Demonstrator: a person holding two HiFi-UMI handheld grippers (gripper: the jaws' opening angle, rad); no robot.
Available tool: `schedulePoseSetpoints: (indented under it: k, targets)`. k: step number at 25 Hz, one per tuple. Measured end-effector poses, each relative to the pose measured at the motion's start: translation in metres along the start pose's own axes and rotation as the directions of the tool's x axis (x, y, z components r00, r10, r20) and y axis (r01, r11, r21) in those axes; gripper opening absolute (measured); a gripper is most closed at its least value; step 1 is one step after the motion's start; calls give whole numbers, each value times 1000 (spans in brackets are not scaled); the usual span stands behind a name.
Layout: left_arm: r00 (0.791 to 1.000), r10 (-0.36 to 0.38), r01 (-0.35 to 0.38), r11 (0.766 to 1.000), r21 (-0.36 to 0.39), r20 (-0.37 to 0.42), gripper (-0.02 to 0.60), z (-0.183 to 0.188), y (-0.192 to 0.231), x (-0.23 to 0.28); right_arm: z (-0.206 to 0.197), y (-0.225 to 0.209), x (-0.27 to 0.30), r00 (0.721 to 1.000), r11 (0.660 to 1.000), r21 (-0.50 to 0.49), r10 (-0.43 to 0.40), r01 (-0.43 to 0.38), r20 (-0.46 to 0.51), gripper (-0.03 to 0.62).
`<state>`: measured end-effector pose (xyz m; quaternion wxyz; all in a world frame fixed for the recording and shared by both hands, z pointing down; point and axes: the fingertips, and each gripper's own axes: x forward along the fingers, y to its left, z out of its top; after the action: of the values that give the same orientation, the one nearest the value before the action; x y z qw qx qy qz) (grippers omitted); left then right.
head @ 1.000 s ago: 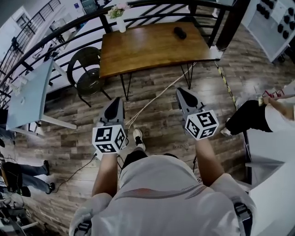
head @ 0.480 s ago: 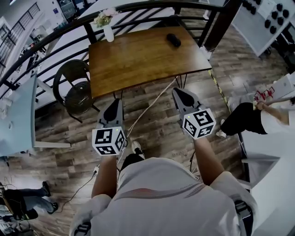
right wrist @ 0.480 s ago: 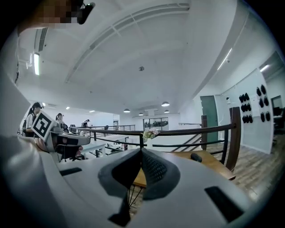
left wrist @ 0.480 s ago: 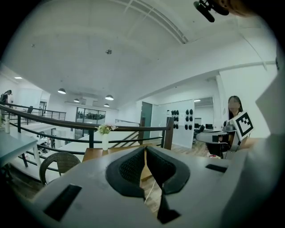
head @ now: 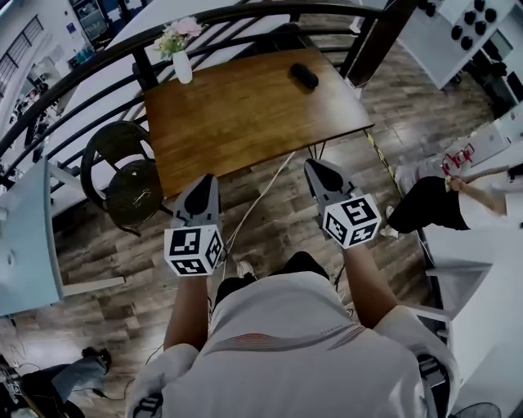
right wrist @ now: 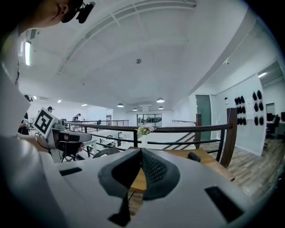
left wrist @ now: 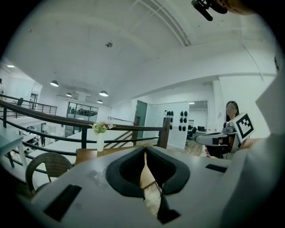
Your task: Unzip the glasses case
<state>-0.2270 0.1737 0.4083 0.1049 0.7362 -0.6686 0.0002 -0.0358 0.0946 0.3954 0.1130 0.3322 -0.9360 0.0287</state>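
Observation:
The black glasses case [head: 304, 75] lies zipped near the far right corner of the wooden table [head: 245, 110]; in the right gripper view it is a small dark shape [right wrist: 194, 156] on the tabletop [right wrist: 180, 155]. My left gripper [head: 204, 183] and right gripper [head: 321, 166] are held side by side over the floor, short of the table's near edge, both shut and empty. The left gripper view has its jaws [left wrist: 145, 152] closed together, pointing roughly level at the table [left wrist: 87, 156]. The right gripper's jaws [right wrist: 140, 151] also meet.
A white vase of flowers [head: 181, 64] stands at the table's far left corner. A round wicker chair [head: 122, 175] sits left of the table, and a black railing [head: 245, 16] runs behind it. A cable [head: 261, 192] trails across the floor. A person's legs [head: 431, 204] are at the right.
The table has come nearer and lower in the head view as I walk toward it. Both grippers moved forward together and stayed shut.

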Motion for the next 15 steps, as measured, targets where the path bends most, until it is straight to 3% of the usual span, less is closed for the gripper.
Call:
schedulePoseSetpoints:
  k: [6, 15]
  targets:
    - [998, -53, 53, 999, -5, -18, 25, -2, 2, 40, -5, -32, 15, 998, 998, 24, -57, 57, -15, 52]
    - [997, -56, 56, 998, 16, -51, 25, 5, -2, 133, -7, -110, 67, 999, 996, 66, -54, 54, -2, 52]
